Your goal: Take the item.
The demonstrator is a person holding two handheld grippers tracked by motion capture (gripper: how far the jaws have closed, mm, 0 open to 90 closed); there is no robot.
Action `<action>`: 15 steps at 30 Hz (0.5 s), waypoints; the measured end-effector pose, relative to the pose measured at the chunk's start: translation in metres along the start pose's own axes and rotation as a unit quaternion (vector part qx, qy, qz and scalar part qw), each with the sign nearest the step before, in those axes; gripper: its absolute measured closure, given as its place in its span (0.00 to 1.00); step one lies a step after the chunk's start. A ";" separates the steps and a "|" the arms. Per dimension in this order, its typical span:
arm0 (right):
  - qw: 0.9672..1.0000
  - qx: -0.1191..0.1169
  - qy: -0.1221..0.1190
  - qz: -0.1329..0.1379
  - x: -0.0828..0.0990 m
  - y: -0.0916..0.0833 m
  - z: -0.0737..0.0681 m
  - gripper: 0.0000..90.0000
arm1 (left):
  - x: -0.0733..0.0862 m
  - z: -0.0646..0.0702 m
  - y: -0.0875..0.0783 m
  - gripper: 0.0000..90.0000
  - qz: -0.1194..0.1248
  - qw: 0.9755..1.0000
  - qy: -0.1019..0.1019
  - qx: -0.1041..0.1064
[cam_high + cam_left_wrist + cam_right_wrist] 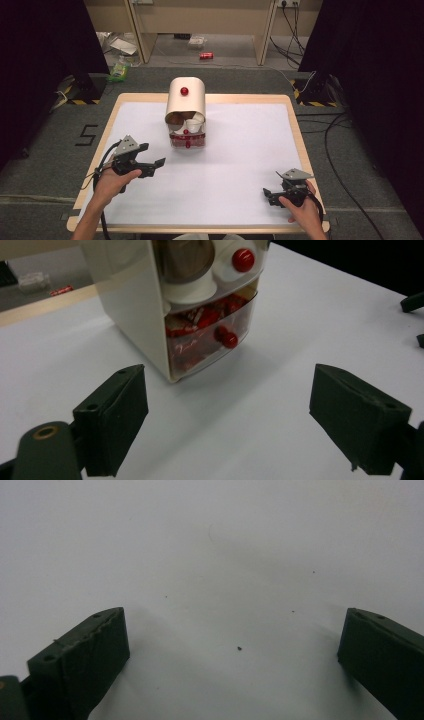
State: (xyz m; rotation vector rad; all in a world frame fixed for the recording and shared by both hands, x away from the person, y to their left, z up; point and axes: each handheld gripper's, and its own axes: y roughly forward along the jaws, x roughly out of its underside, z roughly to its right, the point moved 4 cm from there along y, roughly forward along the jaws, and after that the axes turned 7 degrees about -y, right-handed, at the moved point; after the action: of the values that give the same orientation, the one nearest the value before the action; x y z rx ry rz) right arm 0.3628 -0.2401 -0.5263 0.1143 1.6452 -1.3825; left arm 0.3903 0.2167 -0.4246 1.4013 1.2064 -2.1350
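Observation:
A small cream cabinet [186,112] with a rounded top and red knobs stands at the middle back of the white table sheet. Its clear lower drawer [212,337] holds red packets and has a red knob [229,339]; an upper compartment shows white cups and another red knob [243,259]. My left gripper [153,159] hovers to the left and in front of the cabinet, pointing toward it, its jaws wide apart with nothing between them. My right gripper [269,194] rests low near the front right of the table, jaws spread wide over bare white sheet.
The wooden table rim [295,130] frames the white sheet [240,150]. Beyond the table lie a red can [206,55] on the floor, cables [330,145] at the right and black curtains on both sides.

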 end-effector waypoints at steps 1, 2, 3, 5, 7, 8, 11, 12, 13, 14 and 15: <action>1.000 0.000 0.000 0.000 0.000 0.000 0.000 0.01 | -0.004 0.003 0.001 0.17 0.003 1.000 0.004 0.004; 1.000 0.000 0.000 0.000 0.000 0.000 0.000 0.01 | -0.007 0.006 0.002 0.17 0.004 1.000 0.007 0.009; 1.000 0.000 0.000 0.000 0.000 0.000 0.000 0.01 | -0.010 0.008 0.003 0.17 0.005 1.000 0.010 0.012; 1.000 0.000 0.000 0.000 0.000 0.000 0.000 0.01 | -0.021 0.017 0.007 0.18 0.004 0.999 0.027 0.017; 1.000 0.000 0.000 0.000 0.000 0.000 0.000 0.01 | -0.026 0.020 0.009 0.18 0.005 0.999 0.030 0.020; 1.000 0.000 0.000 0.000 0.000 0.000 0.000 0.01 | -0.029 0.022 0.010 0.18 0.005 0.999 0.033 0.023; 1.000 0.000 0.000 0.000 0.000 0.000 0.000 0.01 | -0.038 0.027 0.015 0.18 0.010 0.999 0.042 0.027; 1.000 0.000 0.000 0.000 0.000 0.000 0.000 0.01 | -0.040 0.029 0.016 0.19 0.011 0.999 0.042 0.030; 1.000 0.000 0.000 0.000 0.000 0.000 0.000 0.01 | -0.043 0.030 0.018 0.19 0.010 0.998 0.045 0.031; 1.000 0.000 0.000 0.000 0.000 0.000 0.000 0.01 | -0.045 0.031 0.020 0.19 0.010 0.998 0.050 0.030; 1.000 0.000 0.000 0.000 0.000 0.000 0.000 0.01 | -0.047 0.031 0.021 0.19 0.010 0.998 0.051 0.029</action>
State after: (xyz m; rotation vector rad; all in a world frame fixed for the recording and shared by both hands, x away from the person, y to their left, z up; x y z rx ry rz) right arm 0.3627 -0.2401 -0.5263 0.1143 1.6450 -1.3823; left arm 0.4074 0.1711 -0.3891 1.5579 1.1698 -2.1253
